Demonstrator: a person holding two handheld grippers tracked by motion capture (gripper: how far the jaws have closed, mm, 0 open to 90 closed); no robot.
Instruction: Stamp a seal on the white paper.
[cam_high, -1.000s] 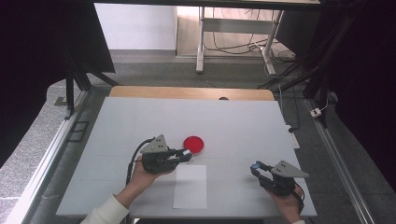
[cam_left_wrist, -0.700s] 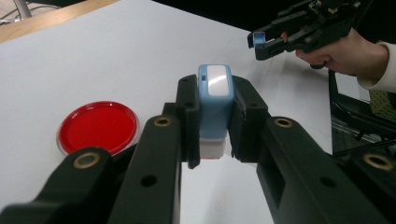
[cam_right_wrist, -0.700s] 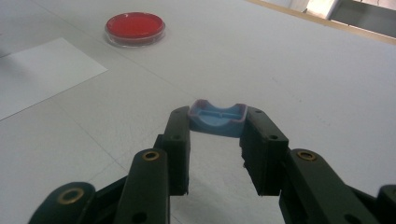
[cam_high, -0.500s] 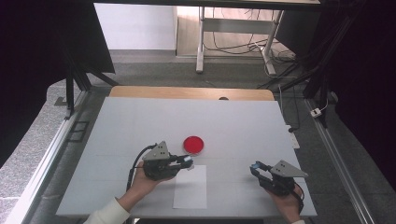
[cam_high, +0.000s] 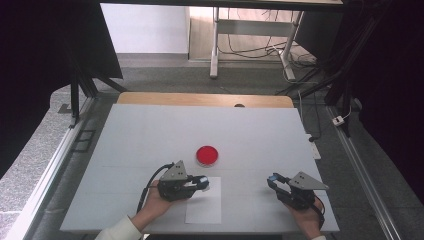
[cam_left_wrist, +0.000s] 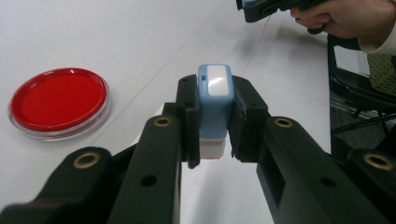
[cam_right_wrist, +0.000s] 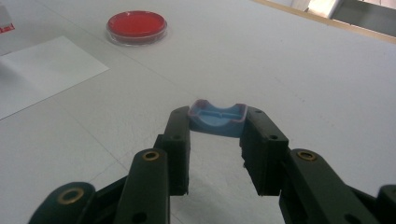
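My left gripper (cam_high: 204, 183) is shut on a small blue stamp (cam_left_wrist: 214, 100) with a white base, held over the top edge of a white paper sheet (cam_high: 204, 205). A round red ink pad (cam_high: 207, 156) in a clear dish sits just beyond the sheet, at the left (cam_left_wrist: 58, 100) in the left gripper view. My right gripper (cam_high: 272, 181) hovers near the table's front right, shut on a shallow blue cap (cam_right_wrist: 217, 118) held between its fingertips. The right gripper view has the red pad (cam_right_wrist: 136, 24) far off and the paper (cam_right_wrist: 42, 70) at left.
The white table (cam_high: 150, 135) has a wooden strip (cam_high: 200, 99) along its far edge. Metal rails run down both sides. The other hand and its gripper (cam_left_wrist: 261, 7) cross the top right of the left gripper view.
My left gripper has drawn back from beside the red pad toward the near edge, carrying the stamp over the paper. The right gripper has stayed put.
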